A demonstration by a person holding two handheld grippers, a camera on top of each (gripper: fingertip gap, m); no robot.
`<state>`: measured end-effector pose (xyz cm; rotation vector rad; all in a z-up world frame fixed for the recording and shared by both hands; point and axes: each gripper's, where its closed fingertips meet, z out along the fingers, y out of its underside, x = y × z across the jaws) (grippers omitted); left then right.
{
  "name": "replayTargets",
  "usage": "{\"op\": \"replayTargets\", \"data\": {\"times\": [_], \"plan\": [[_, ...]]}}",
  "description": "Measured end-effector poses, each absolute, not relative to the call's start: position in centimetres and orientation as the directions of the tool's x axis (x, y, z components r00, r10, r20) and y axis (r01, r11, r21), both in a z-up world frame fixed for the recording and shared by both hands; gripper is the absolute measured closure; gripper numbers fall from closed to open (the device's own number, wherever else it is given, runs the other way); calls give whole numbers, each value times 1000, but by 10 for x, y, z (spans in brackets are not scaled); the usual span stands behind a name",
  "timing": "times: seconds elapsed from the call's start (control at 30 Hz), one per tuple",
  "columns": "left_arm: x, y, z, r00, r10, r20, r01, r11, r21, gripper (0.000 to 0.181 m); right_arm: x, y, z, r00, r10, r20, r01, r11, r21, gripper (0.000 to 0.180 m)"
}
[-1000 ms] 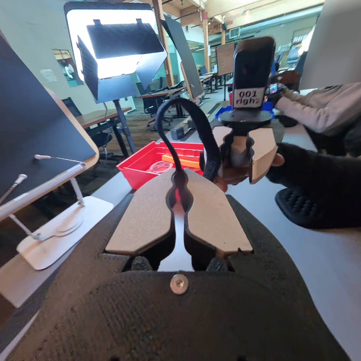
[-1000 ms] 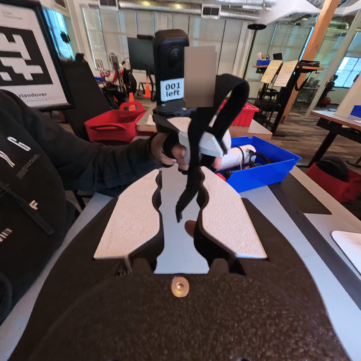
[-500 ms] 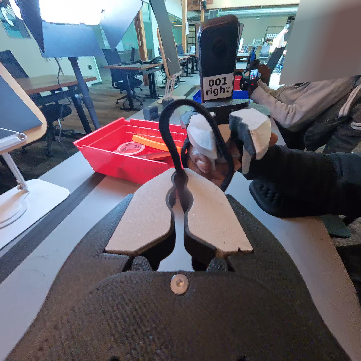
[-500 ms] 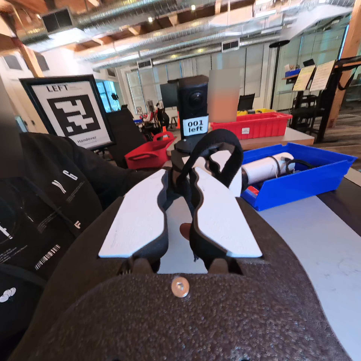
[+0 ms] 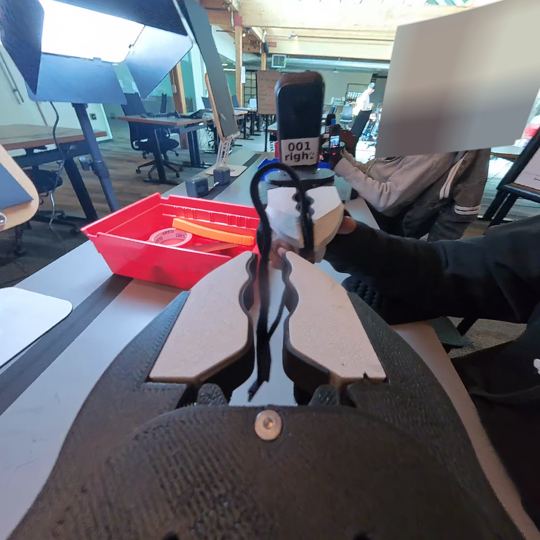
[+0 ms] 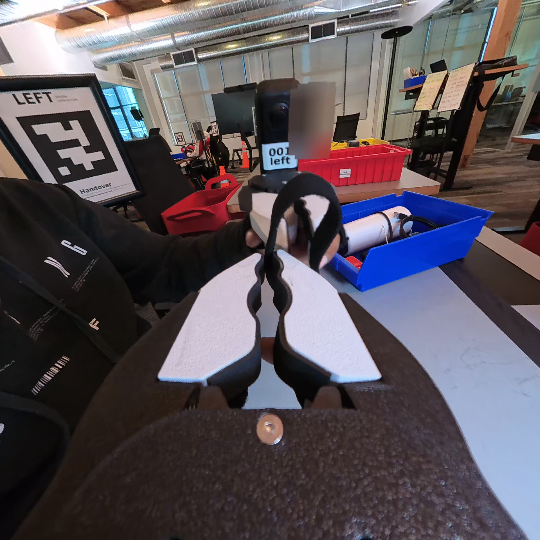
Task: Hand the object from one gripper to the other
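A black strap (image 5: 263, 306) hangs in a loop between the two grippers above a grey table (image 6: 438, 336). My left gripper (image 5: 268, 258) is open; the strap's loose end dangles in the gap between its fingers. Facing it, my right gripper (image 5: 304, 222) is shut on the strap's other side. In the right wrist view my right gripper (image 6: 270, 260) pinches the strap (image 6: 304, 187) at its fingertips. The loop arches up toward the left gripper (image 6: 292, 219) just beyond. Gloved hands hold both grippers.
A red bin (image 5: 146, 251) with a tape roll and an orange bar sits left of the grippers. A blue bin (image 6: 423, 251) with a white roll sits on the right. A white stand base (image 5: 23, 315), a framed marker sign (image 6: 67, 140) and a studio light (image 5: 87, 35) stand around. Only a small space, under 4 cm, lies between the two pairs of fingers.
My right gripper has closed on the strap. My left gripper's jaws have opened, and the strap end now hangs loose between them. Both grippers have drawn closer together.
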<state>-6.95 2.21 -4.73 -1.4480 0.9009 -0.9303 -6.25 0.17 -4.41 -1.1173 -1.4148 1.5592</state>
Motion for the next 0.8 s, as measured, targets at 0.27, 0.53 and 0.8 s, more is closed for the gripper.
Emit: {"op": "replayTargets", "data": {"times": [0.27,0.53,0.8], "plan": [[-49,1,-74,288,-952,-103,-236,34,-971,161,-64,2,-46,-350,926,-143,42,-137,-990,177],[-47,12,-77,343,-937,-61,-235,-22,-972,178,-65,8,-41,-310,942,-127,-3,-135,-991,172],[-59,15,-51,302,-943,138,-6,-147,-989,179,-67,3,-43,-340,934,-109,-27,-125,-992,156]]}}
